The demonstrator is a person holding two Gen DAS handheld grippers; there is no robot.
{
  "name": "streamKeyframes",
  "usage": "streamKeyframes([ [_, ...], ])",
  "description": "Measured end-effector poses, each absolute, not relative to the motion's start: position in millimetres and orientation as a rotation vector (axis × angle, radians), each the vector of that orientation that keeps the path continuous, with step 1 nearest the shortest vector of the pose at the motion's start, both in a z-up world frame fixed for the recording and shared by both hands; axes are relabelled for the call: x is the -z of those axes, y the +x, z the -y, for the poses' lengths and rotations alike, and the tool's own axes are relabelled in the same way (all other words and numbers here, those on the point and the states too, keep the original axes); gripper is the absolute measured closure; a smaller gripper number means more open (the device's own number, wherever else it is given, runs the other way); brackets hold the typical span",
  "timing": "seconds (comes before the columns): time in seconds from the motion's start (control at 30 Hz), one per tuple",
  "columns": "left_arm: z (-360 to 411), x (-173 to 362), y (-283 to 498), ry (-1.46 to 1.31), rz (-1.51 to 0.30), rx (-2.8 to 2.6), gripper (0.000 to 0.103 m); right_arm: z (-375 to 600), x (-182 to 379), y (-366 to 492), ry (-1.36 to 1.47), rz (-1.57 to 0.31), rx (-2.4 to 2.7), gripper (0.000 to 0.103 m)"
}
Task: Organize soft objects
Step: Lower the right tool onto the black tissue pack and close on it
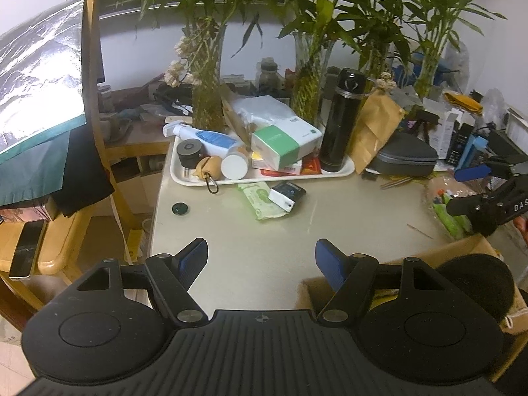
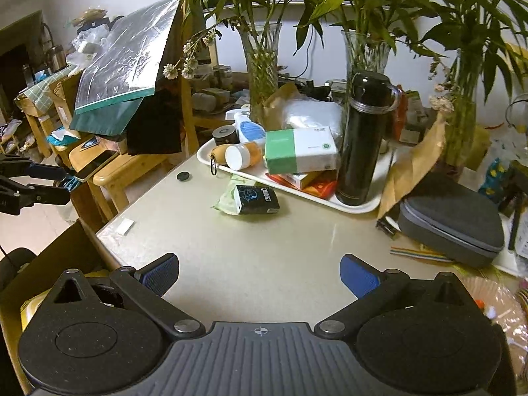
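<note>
The left gripper [image 1: 260, 260] hovers with its two blue-padded fingers spread wide apart, nothing between them. The right gripper [image 2: 259, 275] is held the same way, its jaws parted wide and empty, pointing forward and slightly down. In the left wrist view the right gripper [image 1: 475, 181] appears at the right edge, its fingers apart. In the right wrist view the left gripper [image 2: 49, 181] shows at the left edge, also parted.
</note>
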State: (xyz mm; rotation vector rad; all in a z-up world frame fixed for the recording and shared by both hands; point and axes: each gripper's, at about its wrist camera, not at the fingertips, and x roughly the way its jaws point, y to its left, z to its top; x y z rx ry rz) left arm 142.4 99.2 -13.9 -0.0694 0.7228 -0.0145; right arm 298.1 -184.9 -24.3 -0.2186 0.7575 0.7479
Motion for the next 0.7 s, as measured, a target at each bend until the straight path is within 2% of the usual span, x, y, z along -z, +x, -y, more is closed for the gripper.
streamKeyframes([
  [0.7, -127.8, 35.1, 163.7, -0.064, -0.732, -0.021, 0.031, 147.0, 74.4, 390.0, -0.223, -0.815, -0.925, 0.0],
])
